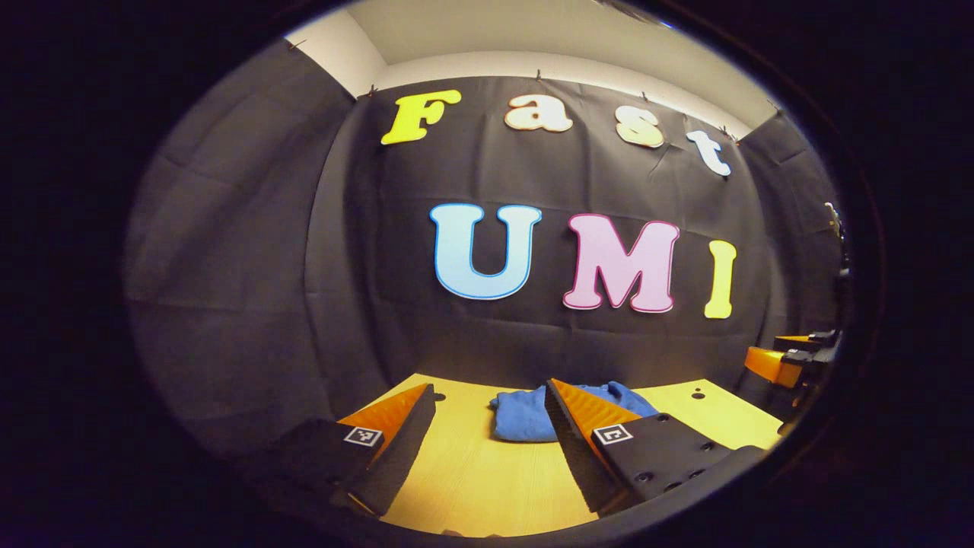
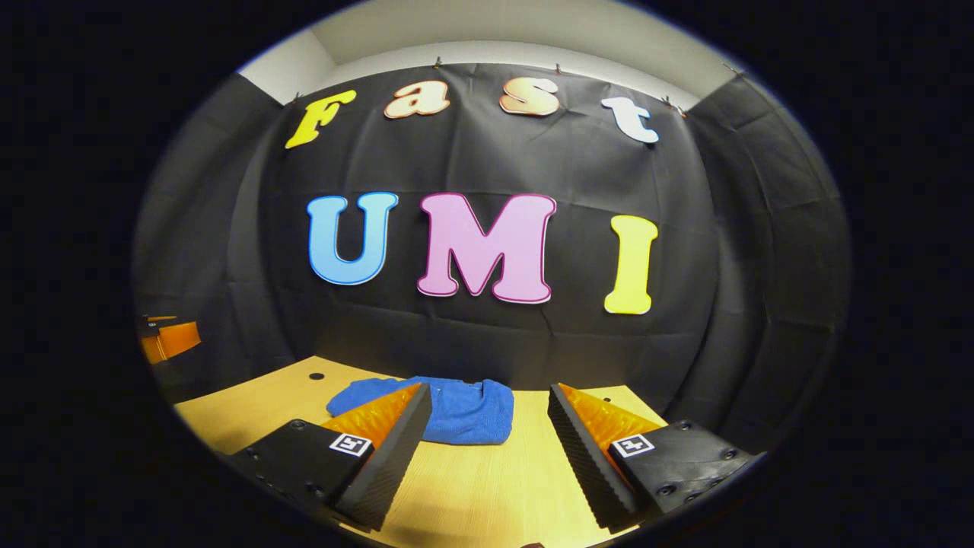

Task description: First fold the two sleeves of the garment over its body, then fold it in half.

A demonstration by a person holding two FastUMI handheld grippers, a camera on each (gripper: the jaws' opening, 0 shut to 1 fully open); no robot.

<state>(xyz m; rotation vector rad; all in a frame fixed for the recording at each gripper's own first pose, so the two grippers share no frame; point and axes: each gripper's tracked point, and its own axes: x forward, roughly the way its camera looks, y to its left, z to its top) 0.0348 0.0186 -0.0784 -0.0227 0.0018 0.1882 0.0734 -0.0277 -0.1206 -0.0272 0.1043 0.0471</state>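
A blue garment (image 1: 523, 415) lies in a compact folded bundle on the far part of the wooden table (image 1: 472, 479), close to the booth wall. In the right gripper view the same garment (image 2: 466, 412) sits ahead and slightly left. My left gripper (image 1: 491, 407) is open, held above the table short of the garment, nothing between its fingers. My right gripper (image 2: 491, 403) is open too, also short of the cloth. The right gripper (image 1: 791, 358) shows at the far right edge of the left gripper view, and the left gripper (image 2: 167, 339) at the left edge of the right gripper view.
The black cloth wall stands just behind the table's far edge. Small dark holes (image 1: 697, 394) dot the tabletop near the garment, one (image 2: 316, 377) seen to its left in the right gripper view. Bare wood lies between the grippers and the cloth.
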